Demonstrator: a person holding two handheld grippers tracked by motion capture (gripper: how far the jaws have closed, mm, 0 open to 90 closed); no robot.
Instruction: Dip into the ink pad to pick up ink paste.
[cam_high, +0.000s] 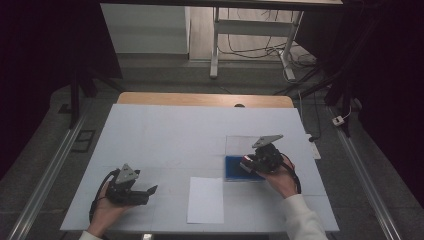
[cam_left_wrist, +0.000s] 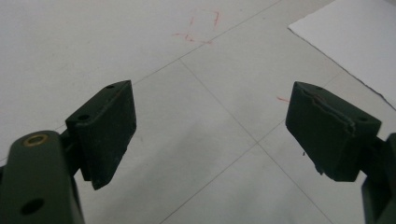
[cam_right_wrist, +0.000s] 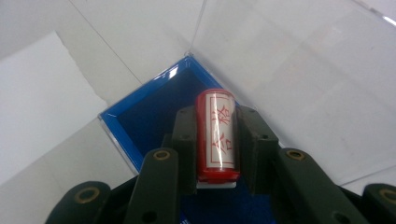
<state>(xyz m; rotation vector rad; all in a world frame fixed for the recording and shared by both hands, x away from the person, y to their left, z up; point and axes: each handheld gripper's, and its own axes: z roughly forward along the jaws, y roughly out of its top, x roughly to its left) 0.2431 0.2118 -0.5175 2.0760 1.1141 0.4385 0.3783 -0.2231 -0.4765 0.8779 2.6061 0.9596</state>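
Note:
A red cylinder stamp (cam_right_wrist: 215, 140) with a white label and red characters is clamped between the jaws of my right gripper (cam_right_wrist: 217, 114), which is shut on it. It hangs over an open blue ink-pad box (cam_right_wrist: 140, 123) whose clear lid (cam_right_wrist: 299, 84) lies folded back on the table. From above, the right gripper (cam_high: 248, 165) sits over the blue box (cam_high: 235, 170) at the right of the table. My left gripper (cam_high: 152, 190) rests low at the front left, jaws wide apart with nothing between them (cam_left_wrist: 210, 130).
A white paper sheet (cam_high: 206, 200) lies at the front centre between the hands, and its corner (cam_left_wrist: 355, 37) shows ahead of the left gripper. Faint red pen marks (cam_left_wrist: 201, 25) are on the white table cover (cam_high: 165, 135). Desk legs and cables stand beyond the far edge.

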